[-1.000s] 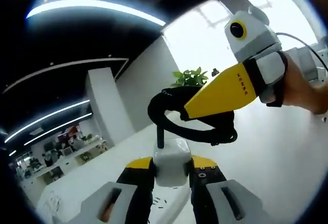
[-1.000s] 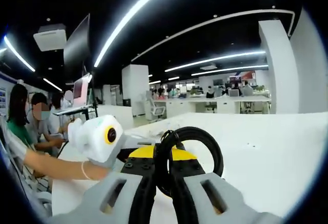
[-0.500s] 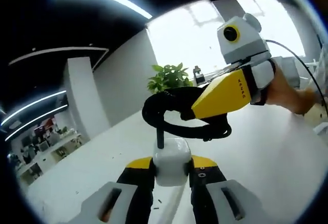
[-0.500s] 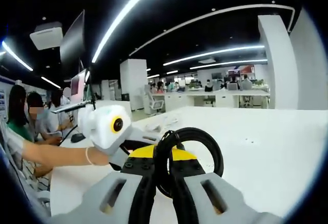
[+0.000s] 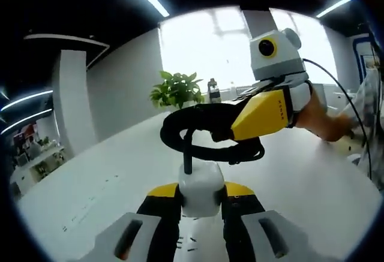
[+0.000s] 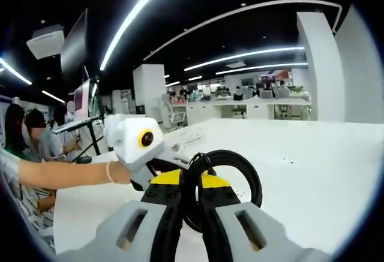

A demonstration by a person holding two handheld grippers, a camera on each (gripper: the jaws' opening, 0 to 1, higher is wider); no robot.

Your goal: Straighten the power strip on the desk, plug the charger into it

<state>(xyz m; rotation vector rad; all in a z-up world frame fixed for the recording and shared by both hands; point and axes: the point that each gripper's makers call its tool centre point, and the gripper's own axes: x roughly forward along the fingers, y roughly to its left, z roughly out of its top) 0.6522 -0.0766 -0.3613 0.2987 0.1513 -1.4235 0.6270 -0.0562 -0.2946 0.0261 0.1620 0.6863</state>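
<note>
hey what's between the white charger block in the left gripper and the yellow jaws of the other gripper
In the left gripper view, the coiled black cable lies between them: it rises from the charger and loops up into the right gripper.

White charger [image 5: 201, 188] upright above the white desk [image 5: 108, 178], its black cable [image 5: 204, 133] coiled.

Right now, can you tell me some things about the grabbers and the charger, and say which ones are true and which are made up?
1. The left gripper holds the white charger between its fingers. True.
2. The right gripper is open. False: it is shut on the black cable.
3. The cable is coiled in a loop. True.
4. The charger is lying flat on the desk. False: it is held up above it.
</note>
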